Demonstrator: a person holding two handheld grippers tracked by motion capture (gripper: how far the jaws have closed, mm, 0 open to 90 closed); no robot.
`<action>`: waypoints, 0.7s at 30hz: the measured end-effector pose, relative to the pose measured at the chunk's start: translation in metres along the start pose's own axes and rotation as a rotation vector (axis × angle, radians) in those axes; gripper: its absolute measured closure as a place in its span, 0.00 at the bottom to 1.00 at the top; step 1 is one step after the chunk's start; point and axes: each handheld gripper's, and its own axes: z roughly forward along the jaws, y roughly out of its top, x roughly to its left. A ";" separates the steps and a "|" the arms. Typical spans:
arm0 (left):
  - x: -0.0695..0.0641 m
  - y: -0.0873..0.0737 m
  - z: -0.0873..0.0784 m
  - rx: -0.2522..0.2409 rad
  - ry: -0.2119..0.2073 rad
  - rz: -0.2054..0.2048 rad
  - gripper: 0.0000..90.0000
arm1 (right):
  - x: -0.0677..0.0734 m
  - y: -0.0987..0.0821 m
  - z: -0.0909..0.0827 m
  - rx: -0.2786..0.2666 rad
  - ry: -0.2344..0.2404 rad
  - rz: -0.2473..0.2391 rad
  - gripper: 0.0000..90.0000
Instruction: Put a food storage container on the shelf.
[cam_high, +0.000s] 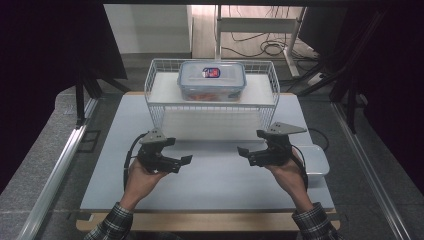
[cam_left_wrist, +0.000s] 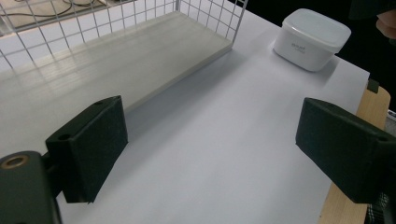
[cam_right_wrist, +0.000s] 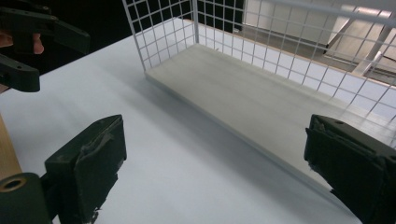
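At the lower left of the high view my left hand-held gripper hangs low over the white desk, jaws wide and empty. In the upper middle the clear lidded box sits on top of the wire rack, well apart from both. At lower right my right hand-held gripper is also wide, nothing in it. I judge I should lift both evenly to the box's short sides; the rack's rim stands in the way, and a small white tub waits near my right wrist.
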 end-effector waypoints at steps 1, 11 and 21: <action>0.000 -0.003 0.001 0.000 0.002 -0.002 0.10 | 0.002 -0.002 0.000 0.004 0.000 -0.003 0.07; -0.015 -0.027 0.004 0.049 0.091 0.094 0.05 | 0.014 -0.025 0.001 -0.008 -0.019 -0.028 0.07; -0.020 -0.049 0.002 0.036 0.089 0.078 0.04 | 0.019 -0.042 -0.003 -0.034 -0.017 -0.029 0.07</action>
